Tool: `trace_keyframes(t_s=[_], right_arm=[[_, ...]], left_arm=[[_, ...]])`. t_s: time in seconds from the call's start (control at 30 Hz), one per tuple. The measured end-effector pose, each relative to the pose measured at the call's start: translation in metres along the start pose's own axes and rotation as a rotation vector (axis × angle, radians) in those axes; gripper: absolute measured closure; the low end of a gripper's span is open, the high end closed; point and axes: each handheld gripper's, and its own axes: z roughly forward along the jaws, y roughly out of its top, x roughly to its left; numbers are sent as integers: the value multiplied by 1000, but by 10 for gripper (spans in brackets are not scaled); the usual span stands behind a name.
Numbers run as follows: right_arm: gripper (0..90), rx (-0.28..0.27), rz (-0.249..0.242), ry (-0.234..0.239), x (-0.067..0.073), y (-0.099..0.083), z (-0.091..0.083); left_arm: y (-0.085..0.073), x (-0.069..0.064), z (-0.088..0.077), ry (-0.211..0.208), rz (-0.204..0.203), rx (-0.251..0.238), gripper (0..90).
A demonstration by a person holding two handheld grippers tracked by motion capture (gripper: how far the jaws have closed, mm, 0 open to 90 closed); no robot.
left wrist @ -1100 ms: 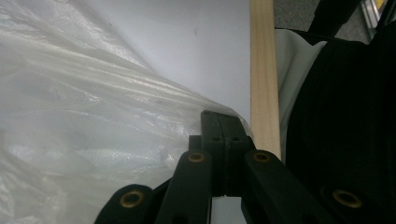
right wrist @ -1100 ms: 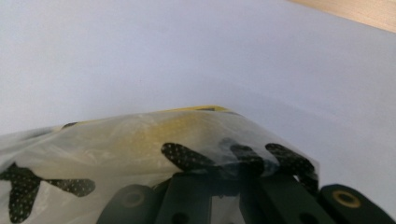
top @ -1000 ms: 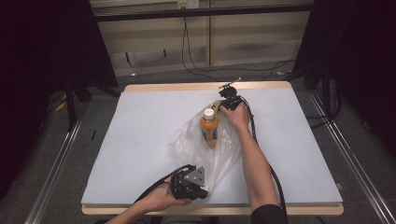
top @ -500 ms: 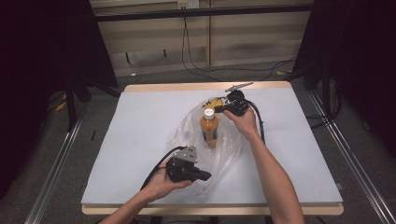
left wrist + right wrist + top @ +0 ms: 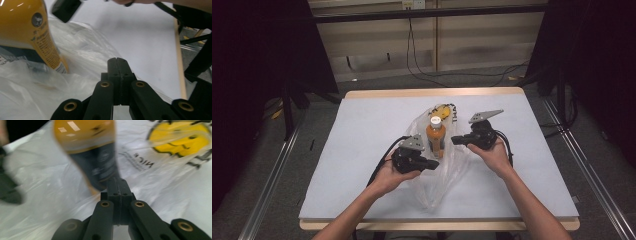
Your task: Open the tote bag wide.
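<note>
**Both grippers closed on either side of the bottle in the bag**

While I hold a gripper in each hand over the worktop, an orange bottle with a white cap stands upright between them, inside a clear plastic bag that lies spread on the pale surface. My left gripper sits just left of the bottle's base, its tips pointing right over the bag. My right gripper is just right of the bottle, its tips pointing left toward the bottle's lower half.

Along my left gripper the two black jaws press flat against each other with no gap, and I can see nothing caught between them. Crumpled bag film lies below and to the left of the tips, and the bottle rises at the upper left, with its orange body and a dark label band behind the film. Bare worktop stretches beyond the tips to its wooden edge.

Along my right gripper the jaws are likewise pressed together. Their tips sit right in front of the bottle's dark lower label; whether they touch it or pinch any film I cannot tell, since that part is blurred. The bag spreads all around, with a yellow smiling face printed on it at the upper right.
</note>
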Motion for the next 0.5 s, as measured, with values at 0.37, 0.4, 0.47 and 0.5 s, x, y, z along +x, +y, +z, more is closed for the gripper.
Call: trace_keyframes(t_s=[0.37,0.4,0.47,0.5], right_arm=[[900,44,-66,96,36,-8,10],[900,57,-71,95,38,-9,14],[900,80,-73,100,39,-11,22],[900,89,-81,101,40,-12,27]], left_arm=[[-2,8,10,34,9,37,900],[-5,11,11,37,-2,47,900],[-11,17,15,39,-15,61,900],[-14,19,18,45,-18,69,900]])
